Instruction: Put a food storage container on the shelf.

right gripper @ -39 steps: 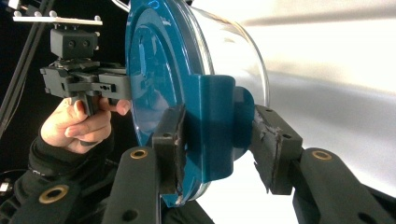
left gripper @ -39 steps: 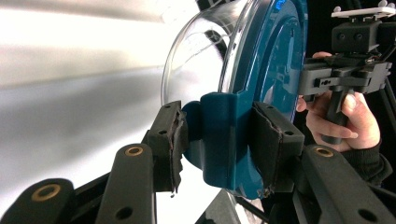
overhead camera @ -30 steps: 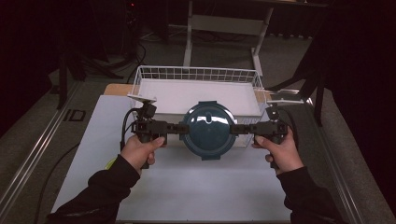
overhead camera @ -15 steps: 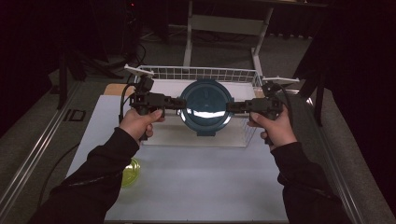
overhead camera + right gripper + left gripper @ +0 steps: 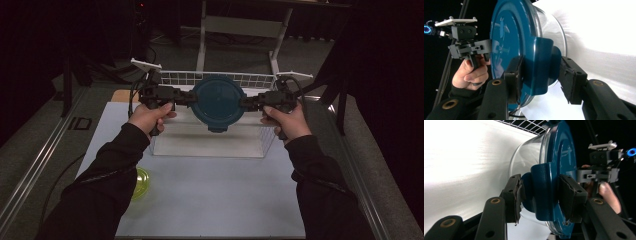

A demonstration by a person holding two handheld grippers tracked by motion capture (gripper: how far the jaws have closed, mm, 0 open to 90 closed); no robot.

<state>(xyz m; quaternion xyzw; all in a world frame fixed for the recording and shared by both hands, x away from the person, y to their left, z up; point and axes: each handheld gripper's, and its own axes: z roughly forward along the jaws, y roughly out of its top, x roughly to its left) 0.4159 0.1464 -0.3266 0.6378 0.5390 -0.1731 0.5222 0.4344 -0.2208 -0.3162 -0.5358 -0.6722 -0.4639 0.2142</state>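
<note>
A round clear container with a blue lid (image 5: 218, 102) hangs in the air above the white wire basket (image 5: 175, 78), lid facing me. My left gripper (image 5: 192, 98) is shut on the lid's left latch tab (image 5: 544, 187), one pad on each side of it. My right gripper (image 5: 245, 104) is shut on the opposite latch tab (image 5: 541, 65). Its jaws have just opened slightly, with the tab still between the pads. The clear bowl (image 5: 529, 155) bulges behind the lid (image 5: 509, 37). Each gripper view shows the other hand and gripper beyond the lid.
The basket stands at the back of the white table (image 5: 215, 195), its front wall (image 5: 210, 145) just below the container. A small yellow-green round object (image 5: 142, 182) lies on the table beside my left sleeve. Dark floor and metal rails flank the table.
Both hands have carried the container away from me and a little up, from just in front of the basket to over it. The yellow-green object came into sight by the left arm.
</note>
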